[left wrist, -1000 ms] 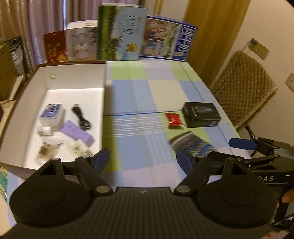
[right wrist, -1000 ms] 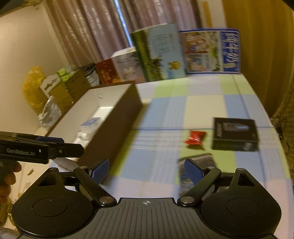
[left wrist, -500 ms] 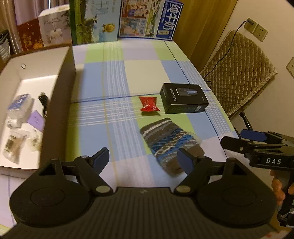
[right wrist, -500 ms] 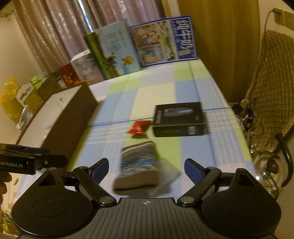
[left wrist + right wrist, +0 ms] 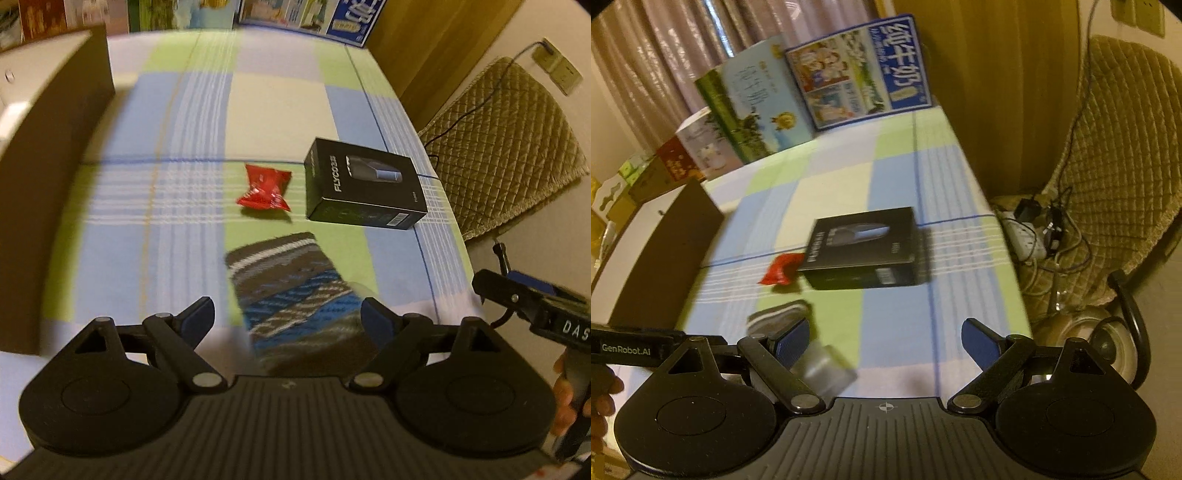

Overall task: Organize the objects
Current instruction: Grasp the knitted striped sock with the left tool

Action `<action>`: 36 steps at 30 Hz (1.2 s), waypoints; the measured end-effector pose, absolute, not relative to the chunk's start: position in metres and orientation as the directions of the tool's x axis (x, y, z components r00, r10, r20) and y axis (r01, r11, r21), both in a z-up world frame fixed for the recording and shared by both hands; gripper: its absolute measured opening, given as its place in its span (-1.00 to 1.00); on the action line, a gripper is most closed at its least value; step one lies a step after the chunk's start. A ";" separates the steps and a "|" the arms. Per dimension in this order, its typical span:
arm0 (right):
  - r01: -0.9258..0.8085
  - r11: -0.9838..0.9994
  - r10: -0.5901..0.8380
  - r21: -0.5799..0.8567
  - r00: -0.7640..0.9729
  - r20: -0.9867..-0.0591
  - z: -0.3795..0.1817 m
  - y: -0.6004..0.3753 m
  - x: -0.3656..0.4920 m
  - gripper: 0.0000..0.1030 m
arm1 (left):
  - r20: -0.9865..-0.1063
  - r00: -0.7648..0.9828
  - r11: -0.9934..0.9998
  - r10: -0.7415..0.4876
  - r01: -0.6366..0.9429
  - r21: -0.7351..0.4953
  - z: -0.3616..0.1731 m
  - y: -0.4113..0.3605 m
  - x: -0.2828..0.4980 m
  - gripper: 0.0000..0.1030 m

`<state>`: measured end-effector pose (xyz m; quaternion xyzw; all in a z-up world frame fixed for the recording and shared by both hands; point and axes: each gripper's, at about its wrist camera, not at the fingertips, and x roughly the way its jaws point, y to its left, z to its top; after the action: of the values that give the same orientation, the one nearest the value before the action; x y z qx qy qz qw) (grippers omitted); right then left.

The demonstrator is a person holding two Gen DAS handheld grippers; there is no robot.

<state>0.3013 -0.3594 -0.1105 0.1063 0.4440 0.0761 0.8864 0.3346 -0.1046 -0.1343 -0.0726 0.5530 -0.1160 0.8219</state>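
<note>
Now left gripper [image 5: 284,315] opening wide over the striped sock [image 5: 291,291], lower centre, nothing pinched. Right gripper [image 5: 884,338] wide, empty. Risk: soft sock bunches, pads catching tablecloth [image 5: 147,184] too.

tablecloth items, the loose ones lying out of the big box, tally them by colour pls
red: 1, the snack packet
black: 1, the small carton
brown and blue striped: 1, the knitted sock
total: 3
The clear wrapper at the sock's end is not counted separately.
</note>
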 end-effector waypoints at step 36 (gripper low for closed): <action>-0.160 0.941 0.333 0.298 0.588 -0.737 -0.155 -0.388 0.430 -0.81 | -0.887 0.460 0.999 -0.034 -0.020 -0.048 -0.166 -0.068 0.352 -0.55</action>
<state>0.4304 -0.3878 -0.1551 0.1001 0.4322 0.1394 0.8853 0.3521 -0.0685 -0.1663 -0.0257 0.5196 -0.0040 0.8540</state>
